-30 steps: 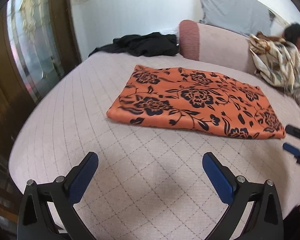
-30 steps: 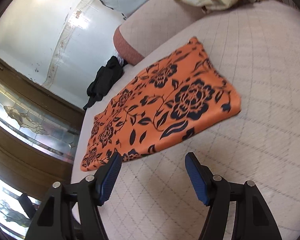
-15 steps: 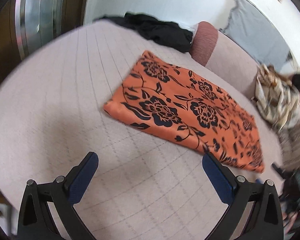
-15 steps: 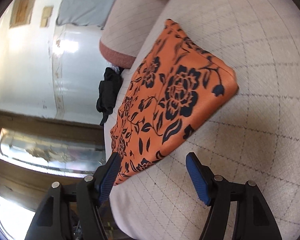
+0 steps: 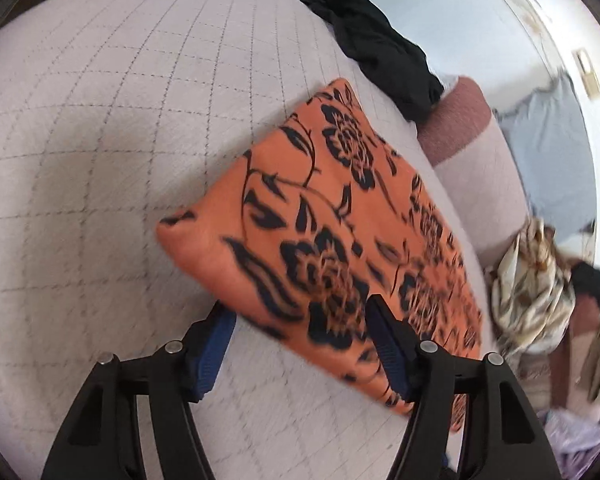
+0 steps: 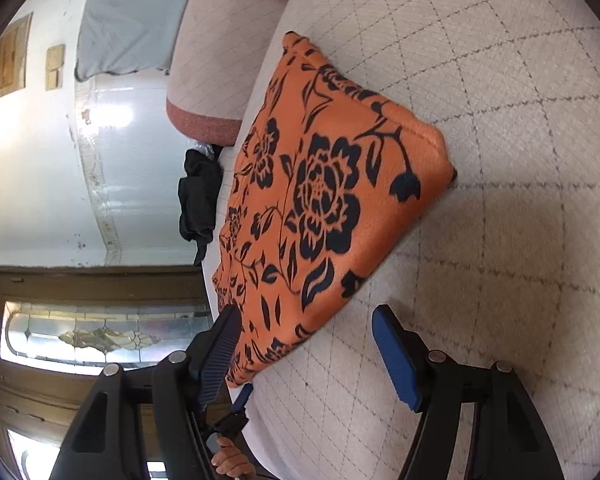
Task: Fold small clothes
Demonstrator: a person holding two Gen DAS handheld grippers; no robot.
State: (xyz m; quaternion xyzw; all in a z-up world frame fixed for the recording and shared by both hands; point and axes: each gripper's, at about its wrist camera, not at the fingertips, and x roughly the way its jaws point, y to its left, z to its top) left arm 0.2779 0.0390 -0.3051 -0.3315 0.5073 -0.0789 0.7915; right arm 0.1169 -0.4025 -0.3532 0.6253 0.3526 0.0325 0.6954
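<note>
An orange cloth with black flowers (image 5: 332, 224) lies folded in a long strip on a quilted pink bed (image 5: 100, 128). My left gripper (image 5: 300, 344) is open and straddles the cloth's near edge at one end, one blue pad under or beside the edge and the other on top. My right gripper (image 6: 308, 352) is open at the cloth's (image 6: 324, 200) other end, its left pad on the fabric and its right pad over bare bed (image 6: 520, 240). Neither is closed on the fabric.
A black garment (image 5: 380, 48) lies at the far side of the bed by a pink headboard cushion (image 5: 472, 148). A patterned cream cloth pile (image 5: 532, 292) sits to the right. A wooden door with stained glass (image 6: 100, 328) stands beyond the bed edge.
Both grippers have moved in from well short of the cloth to its two ends and tilted over it. Their jaws now straddle the cloth's near edge, still open.
</note>
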